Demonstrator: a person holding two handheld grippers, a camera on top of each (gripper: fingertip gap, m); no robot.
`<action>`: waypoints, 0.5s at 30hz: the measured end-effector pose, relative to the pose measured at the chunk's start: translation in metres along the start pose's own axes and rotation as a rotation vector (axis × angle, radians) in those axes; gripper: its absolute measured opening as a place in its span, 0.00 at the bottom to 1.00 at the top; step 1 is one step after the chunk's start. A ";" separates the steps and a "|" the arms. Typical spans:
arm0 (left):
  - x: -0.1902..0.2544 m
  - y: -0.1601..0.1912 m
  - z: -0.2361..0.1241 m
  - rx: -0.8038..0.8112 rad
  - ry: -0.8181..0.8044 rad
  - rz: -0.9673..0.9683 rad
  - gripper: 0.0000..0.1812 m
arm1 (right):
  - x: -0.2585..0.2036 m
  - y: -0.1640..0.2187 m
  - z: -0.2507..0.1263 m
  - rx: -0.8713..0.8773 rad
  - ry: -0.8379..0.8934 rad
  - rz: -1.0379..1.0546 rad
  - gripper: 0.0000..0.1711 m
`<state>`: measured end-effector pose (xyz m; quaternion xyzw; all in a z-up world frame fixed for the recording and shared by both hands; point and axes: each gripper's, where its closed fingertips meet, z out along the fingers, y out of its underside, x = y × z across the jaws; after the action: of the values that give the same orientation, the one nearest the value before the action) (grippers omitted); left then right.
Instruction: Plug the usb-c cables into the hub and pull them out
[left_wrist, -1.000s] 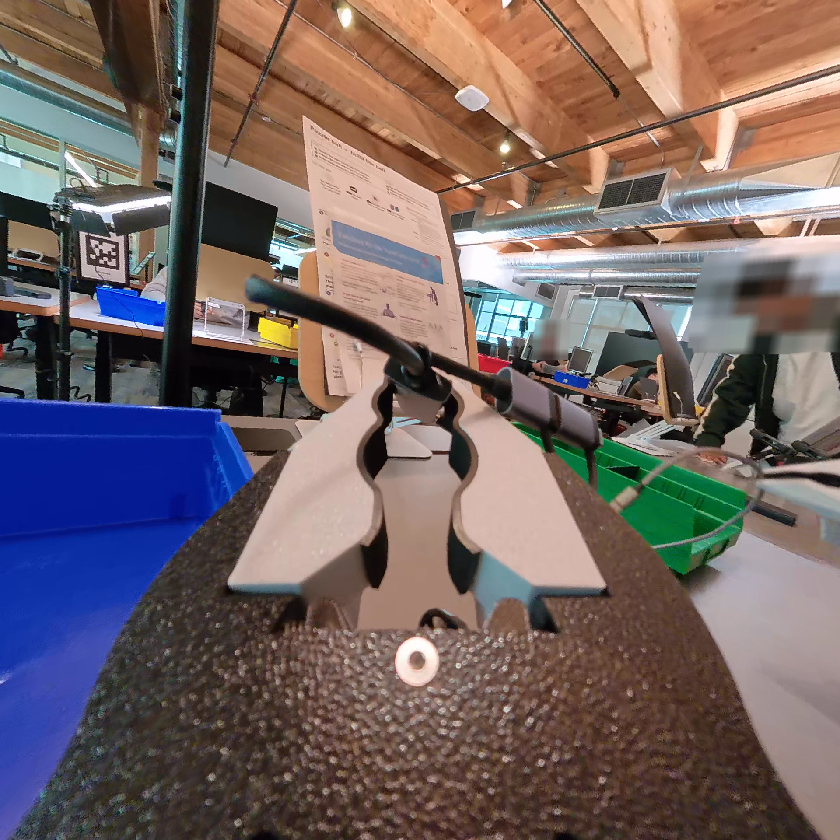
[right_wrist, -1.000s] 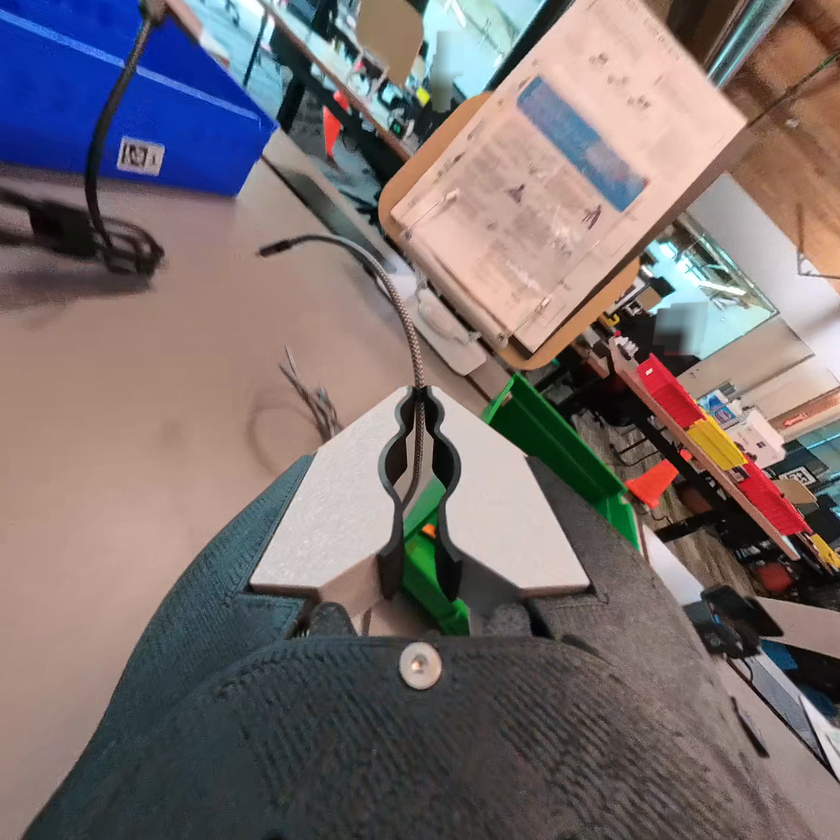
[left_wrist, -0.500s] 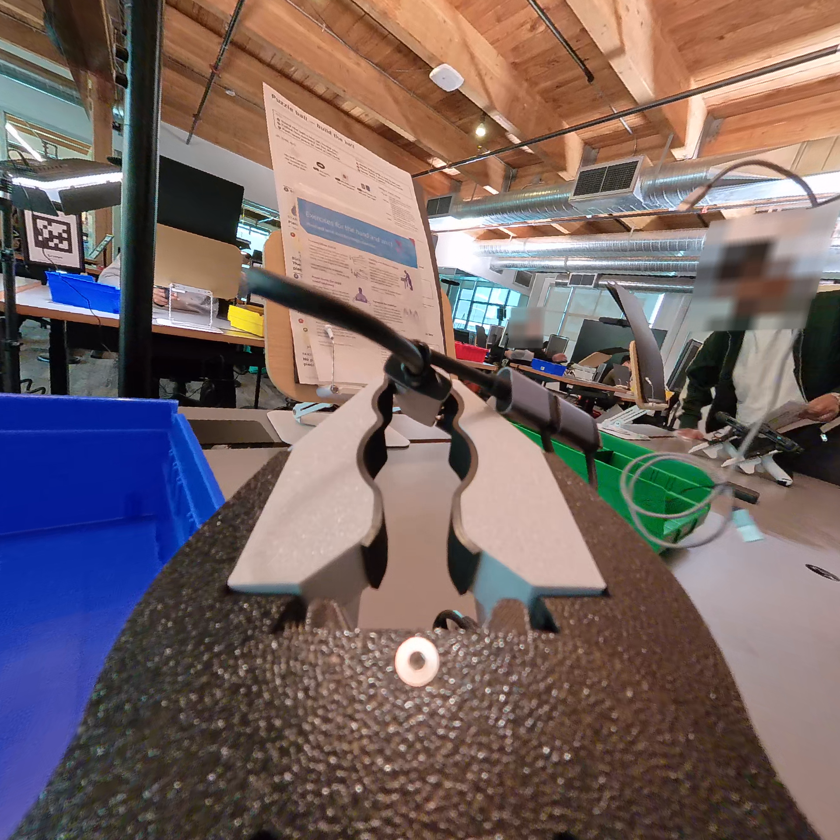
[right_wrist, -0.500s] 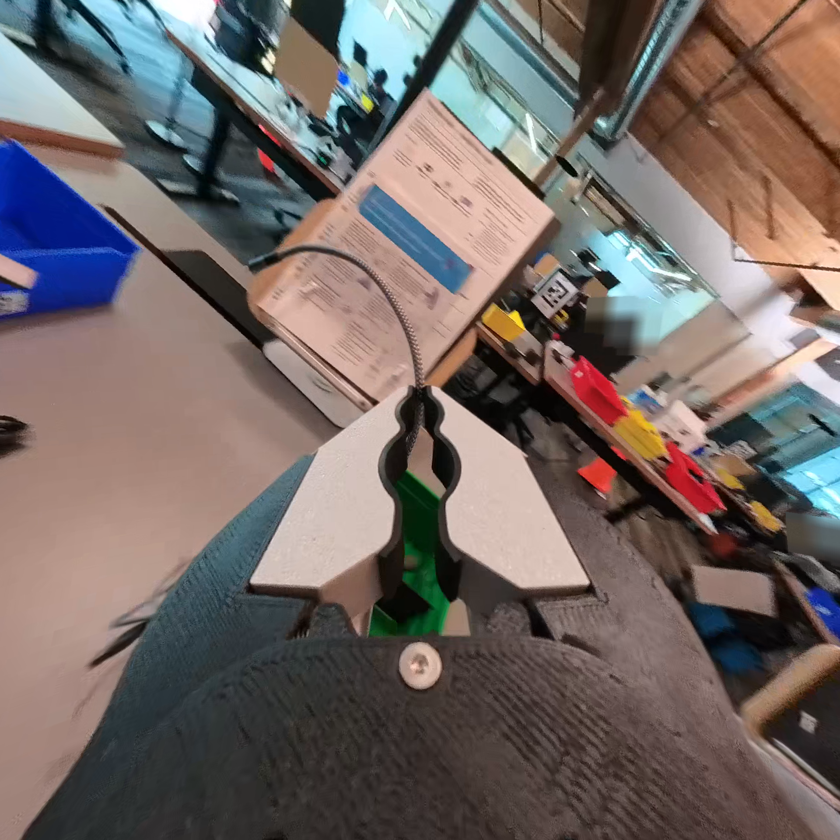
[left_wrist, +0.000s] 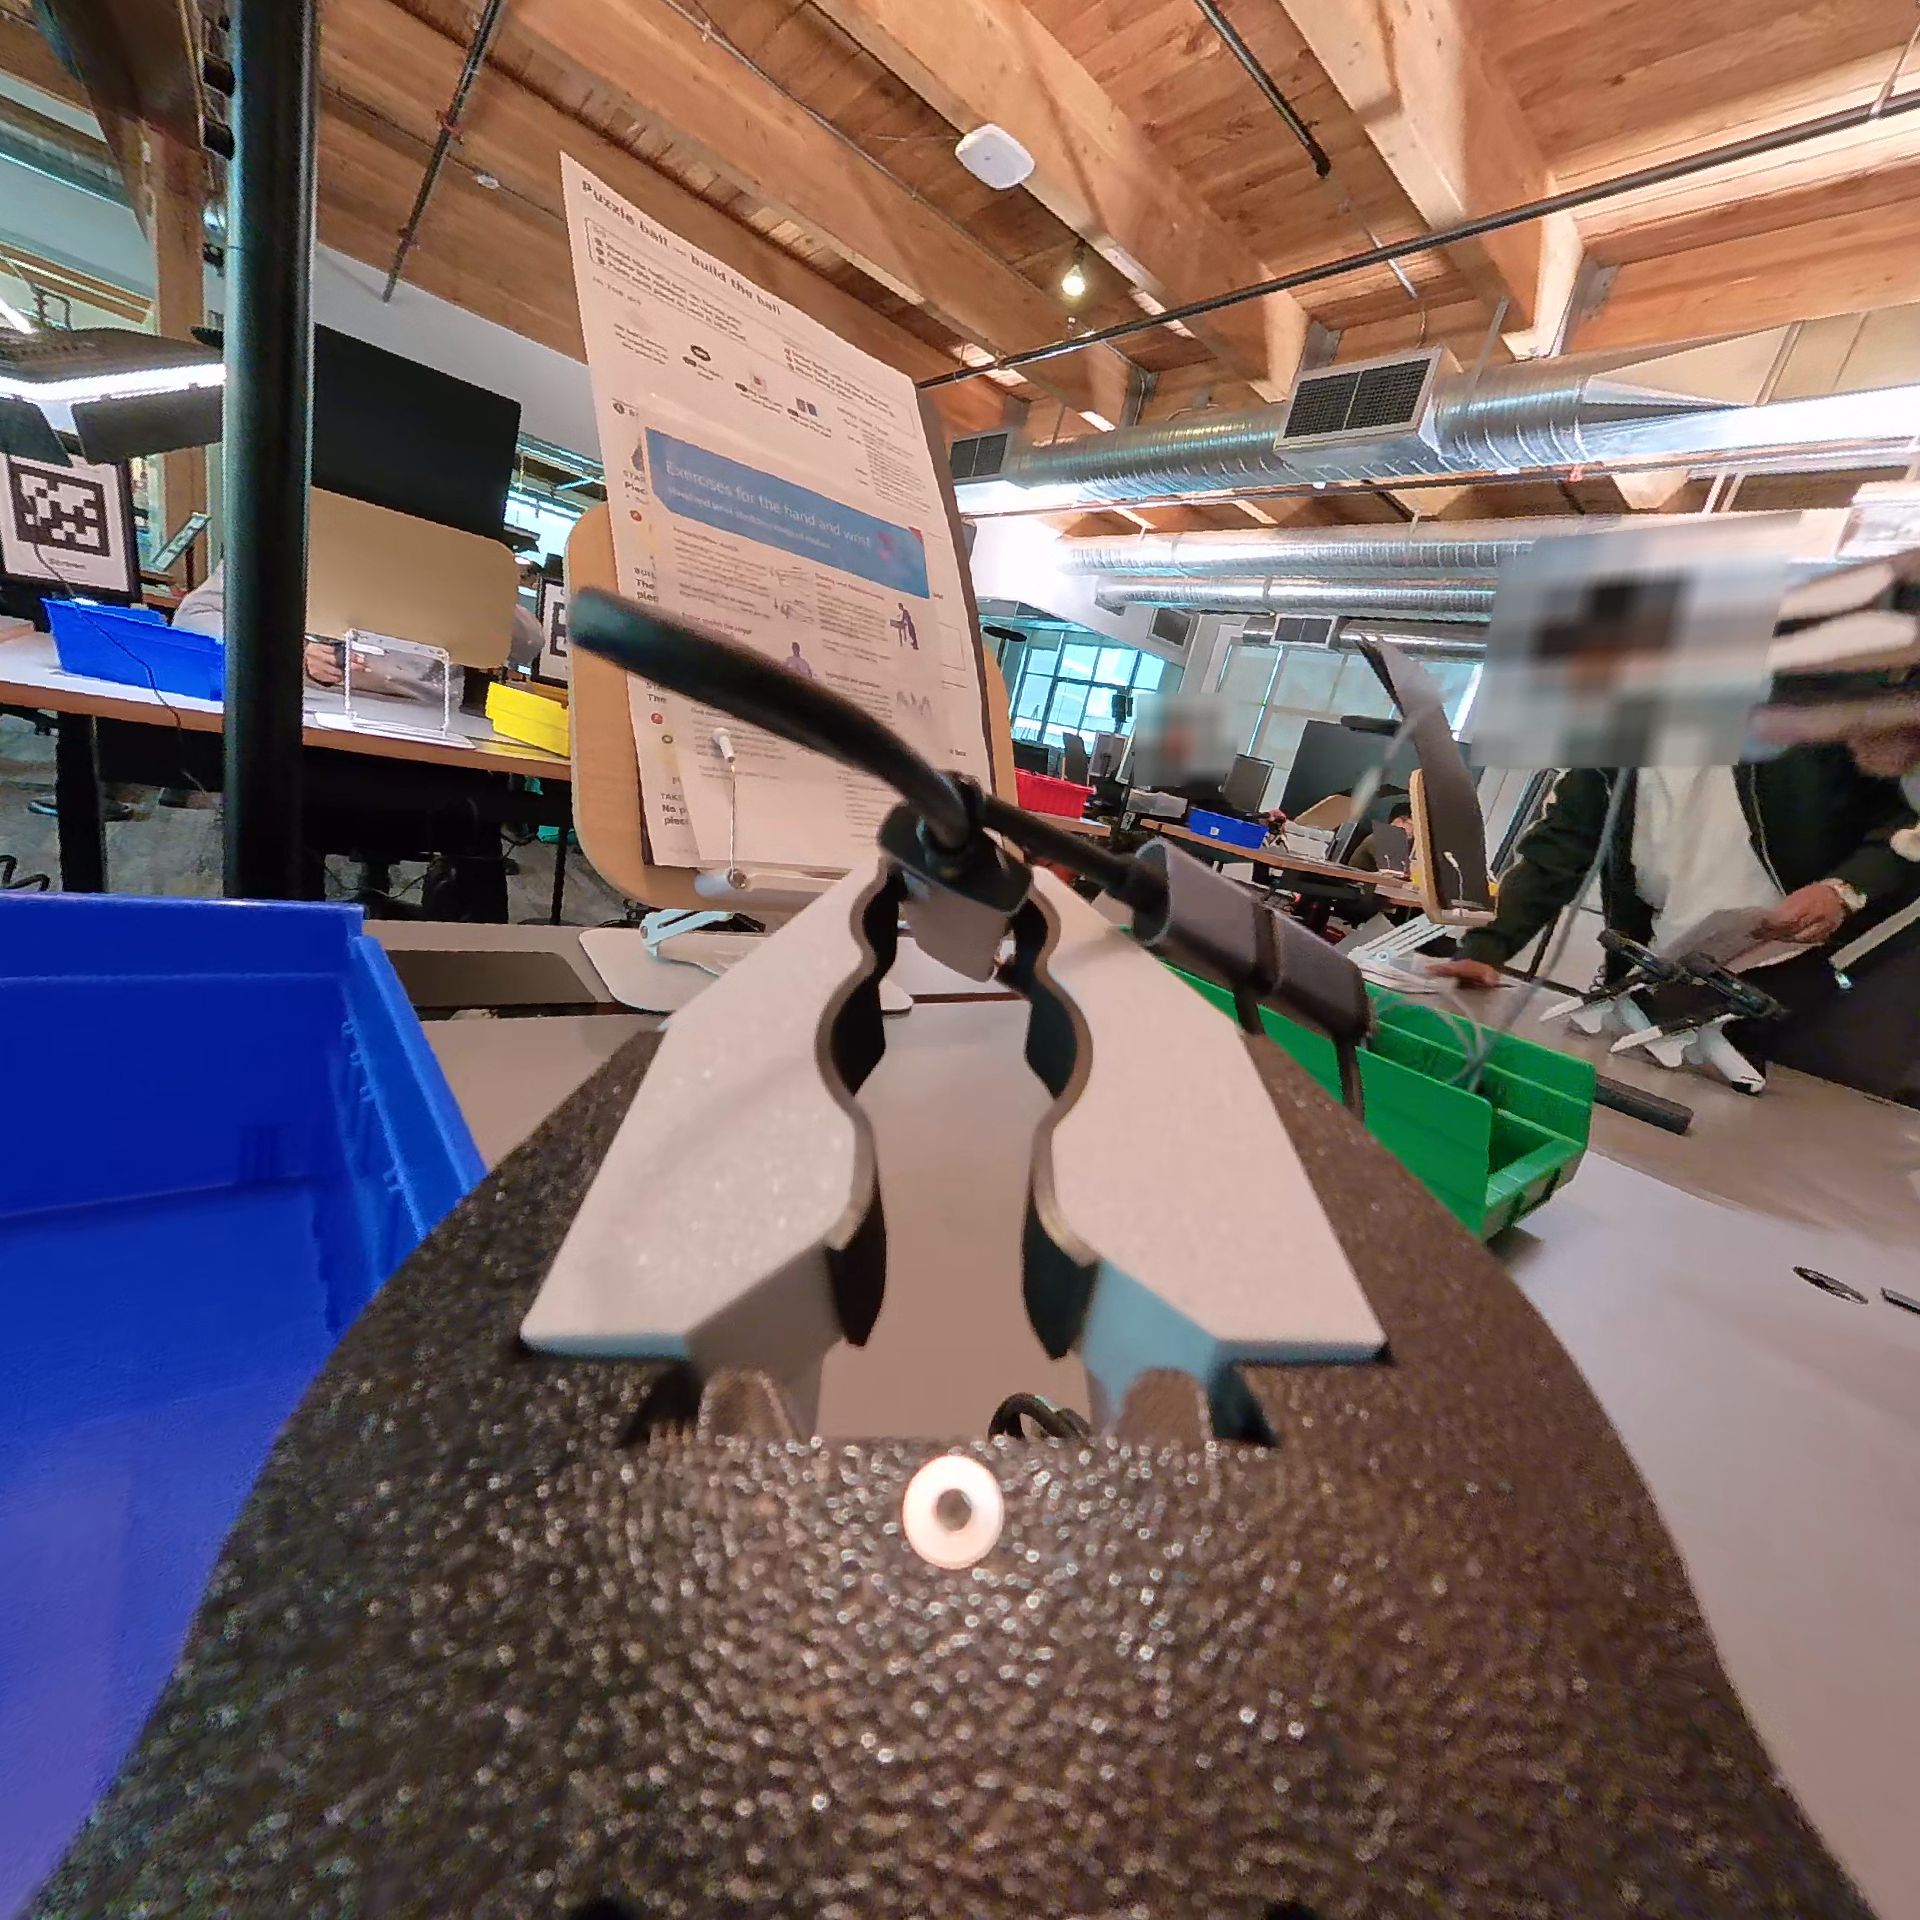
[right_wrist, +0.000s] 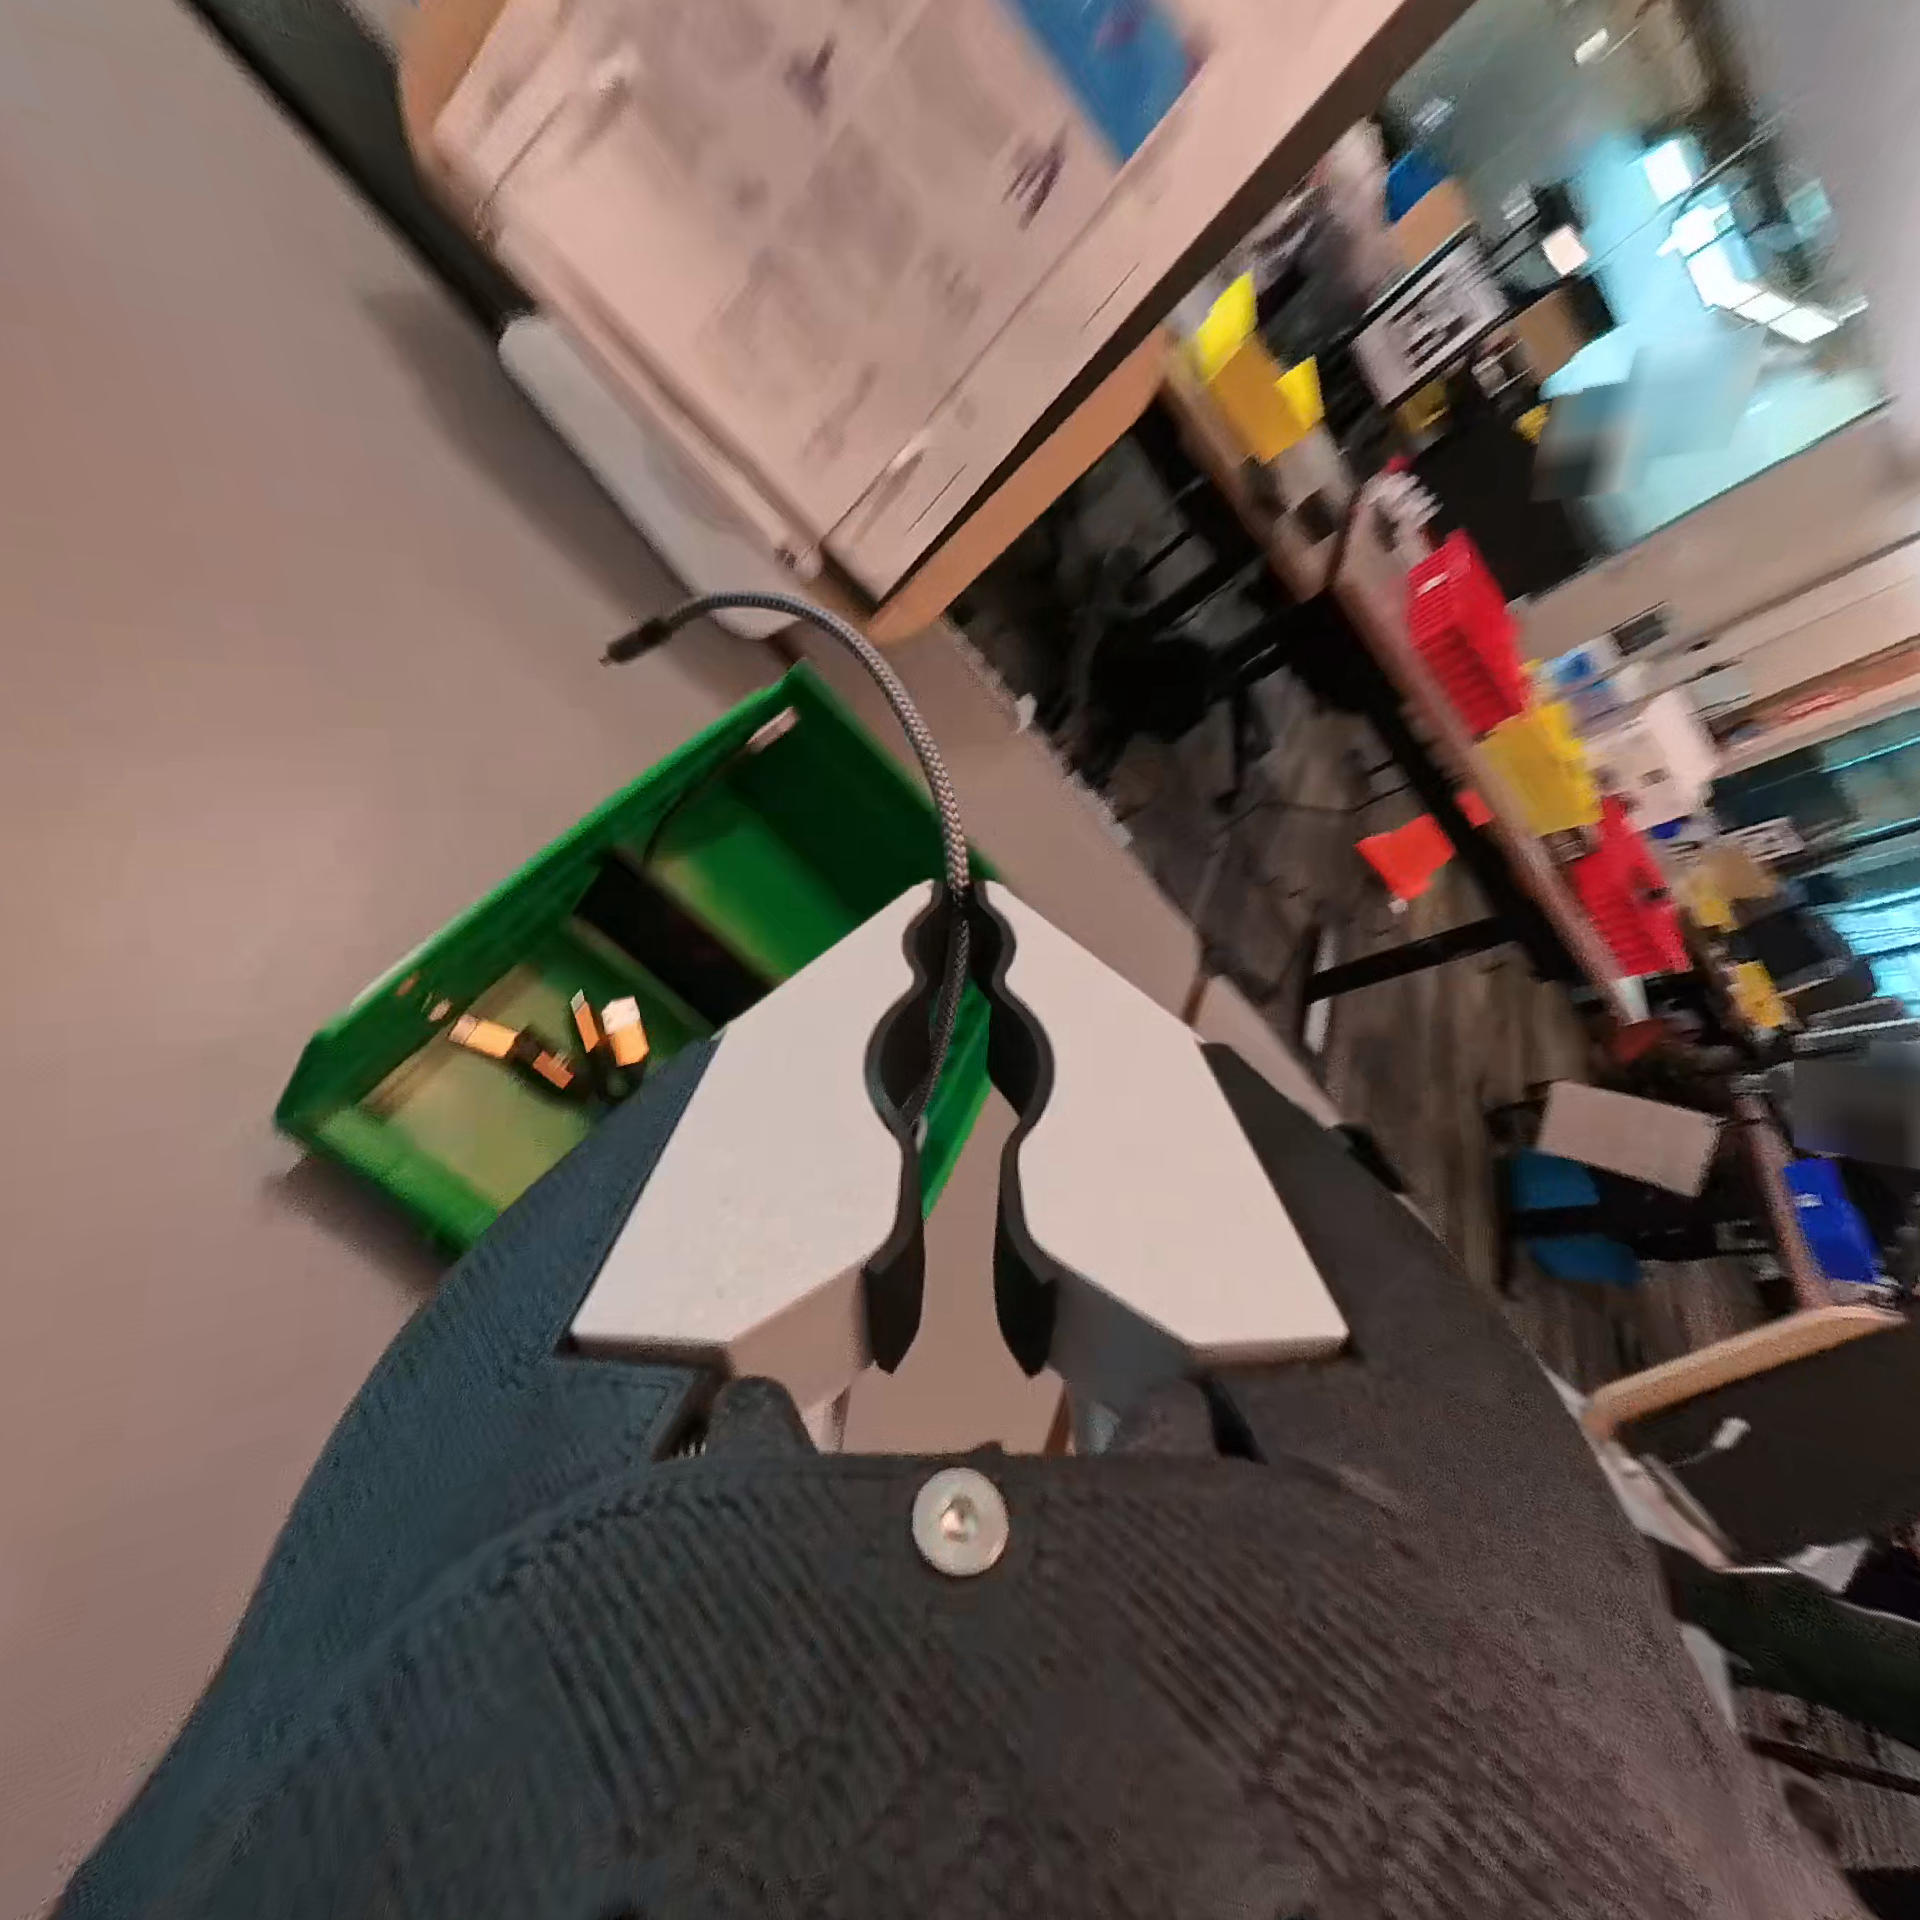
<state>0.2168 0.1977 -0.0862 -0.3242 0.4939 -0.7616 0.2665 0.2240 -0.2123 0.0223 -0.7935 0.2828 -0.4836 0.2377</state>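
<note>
Braided grey cable (right_wrist: 914, 748), pinched in my right gripper (right_wrist: 961, 904); dark hub (left_wrist: 1247, 940), its lead pinched by my left gripper (left_wrist: 961, 883). I'd square plug to port before pushing.

Blue bin (left_wrist: 187, 1143) crowds the left; green bin (left_wrist: 1455, 1101) right; bare table (left_wrist: 1714, 1403) beyond it

A grey-brown table (left_wrist: 1714, 1382) bears a blue bin (left_wrist: 197, 1122) on its left, a green tray (left_wrist: 1455, 1101) on its right and a paper stand (left_wrist: 727, 940) behind.
</note>
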 end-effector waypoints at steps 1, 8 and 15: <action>0.000 0.000 0.000 0.002 0.001 -0.001 0.11 | -0.012 0.015 0.006 -0.032 -0.041 -0.002 0.01; 0.002 0.004 0.002 -0.006 0.009 -0.003 0.11 | -0.053 0.106 0.047 -0.308 -0.056 -0.231 0.01; 0.014 0.008 0.005 -0.022 0.038 0.013 0.11 | -0.133 0.106 0.107 -0.171 -0.214 -0.352 0.13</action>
<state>0.2119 0.1818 -0.0886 -0.3093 0.5092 -0.7604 0.2586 0.2477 -0.1877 -0.1760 -0.8948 0.1529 -0.4048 0.1099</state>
